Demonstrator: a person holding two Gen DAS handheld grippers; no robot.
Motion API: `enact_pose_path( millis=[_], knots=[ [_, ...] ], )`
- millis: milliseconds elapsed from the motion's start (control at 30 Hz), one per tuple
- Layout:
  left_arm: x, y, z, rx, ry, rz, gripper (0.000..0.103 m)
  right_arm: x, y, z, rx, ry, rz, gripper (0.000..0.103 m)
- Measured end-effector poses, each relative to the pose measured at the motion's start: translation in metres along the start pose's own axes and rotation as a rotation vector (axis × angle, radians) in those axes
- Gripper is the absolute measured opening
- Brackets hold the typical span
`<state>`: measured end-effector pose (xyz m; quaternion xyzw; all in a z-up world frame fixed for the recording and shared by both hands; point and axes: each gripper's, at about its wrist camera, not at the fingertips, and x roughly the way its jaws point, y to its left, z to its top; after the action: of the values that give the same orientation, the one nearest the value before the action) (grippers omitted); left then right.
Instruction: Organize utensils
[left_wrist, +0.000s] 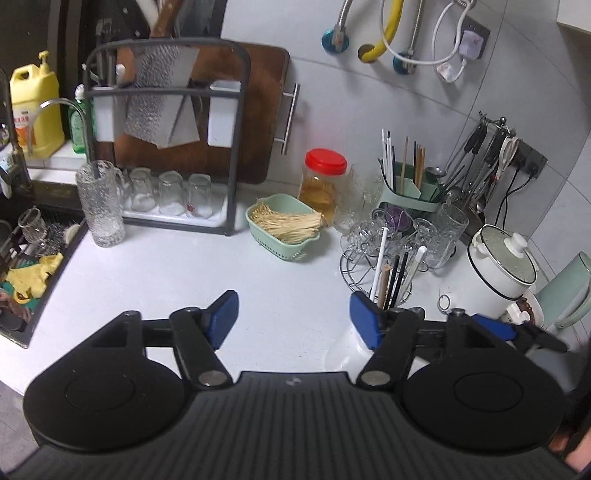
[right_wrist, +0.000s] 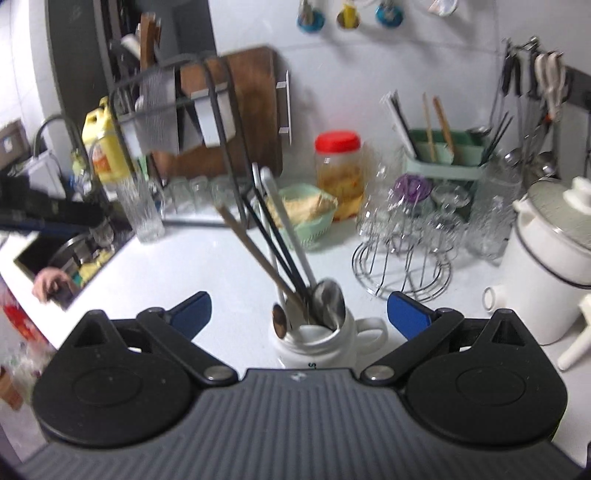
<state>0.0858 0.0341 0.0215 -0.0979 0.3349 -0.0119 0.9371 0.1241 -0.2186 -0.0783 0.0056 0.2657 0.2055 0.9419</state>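
A white mug (right_wrist: 317, 347) stands on the white counter between the open fingers of my right gripper (right_wrist: 299, 314). It holds chopsticks (right_wrist: 258, 251), white-handled utensils and metal spoons (right_wrist: 327, 302). The same mug (left_wrist: 347, 350) shows in the left wrist view, behind my left gripper's right finger. My left gripper (left_wrist: 293, 314) is open and empty over bare counter, left of the mug. A green utensil holder (left_wrist: 406, 192) with chopsticks stands at the back right and also shows in the right wrist view (right_wrist: 443, 155).
A wire glass rack (right_wrist: 402, 254) with glasses stands just behind the mug. A green basket (left_wrist: 282, 227), a red-lidded jar (left_wrist: 323, 181), a white pot (left_wrist: 495, 273), a dish rack (left_wrist: 166, 147) with a cutting board, a tall glass (left_wrist: 101, 203) and the sink (left_wrist: 29, 266) surround the counter.
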Motion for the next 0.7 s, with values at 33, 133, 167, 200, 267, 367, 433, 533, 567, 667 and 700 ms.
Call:
enact_pose_path(
  millis=[33,133,167,200,267,367,433,533,567,667,700],
  knots=[
    [-0.006,0.0,-0.002,0.009,-0.008,0.003,0.079,-0.007,0.001,0.002,0.007,-0.009,-0.003,0.103],
    [-0.024,0.004,-0.01,0.008,-0.018,-0.02,0.083,-0.026,0.007,0.003,0.021,-0.035,-0.021,0.103],
    [-0.029,0.005,-0.012,0.01,-0.023,-0.022,0.085,-0.033,0.009,0.002,0.027,-0.04,-0.025,0.103],
    [-0.033,0.005,-0.014,0.014,-0.027,-0.021,0.085,-0.039,0.012,0.001,0.033,-0.044,-0.028,0.103],
    [-0.042,0.006,-0.019,0.024,-0.031,-0.024,0.087,-0.052,0.017,-0.001,0.045,-0.053,-0.034,0.103],
    [-0.054,0.007,-0.027,0.03,-0.036,-0.031,0.09,-0.069,0.026,-0.007,0.048,-0.059,-0.041,0.103],
    [-0.061,0.007,-0.034,0.034,-0.033,-0.039,0.092,-0.08,0.031,-0.011,0.048,-0.064,-0.054,0.103],
    [-0.069,0.007,-0.041,0.054,-0.031,-0.04,0.093,-0.093,0.036,-0.016,0.065,-0.07,-0.074,0.103],
    [-0.071,0.007,-0.043,0.06,-0.032,-0.038,0.094,-0.097,0.037,-0.018,0.071,-0.072,-0.08,0.103],
    [-0.078,0.008,-0.049,0.069,-0.033,-0.039,0.095,-0.107,0.041,-0.025,0.084,-0.08,-0.092,0.103],
    [-0.08,0.008,-0.051,0.073,-0.031,-0.04,0.095,-0.109,0.043,-0.028,0.086,-0.083,-0.097,0.103]
  ],
)
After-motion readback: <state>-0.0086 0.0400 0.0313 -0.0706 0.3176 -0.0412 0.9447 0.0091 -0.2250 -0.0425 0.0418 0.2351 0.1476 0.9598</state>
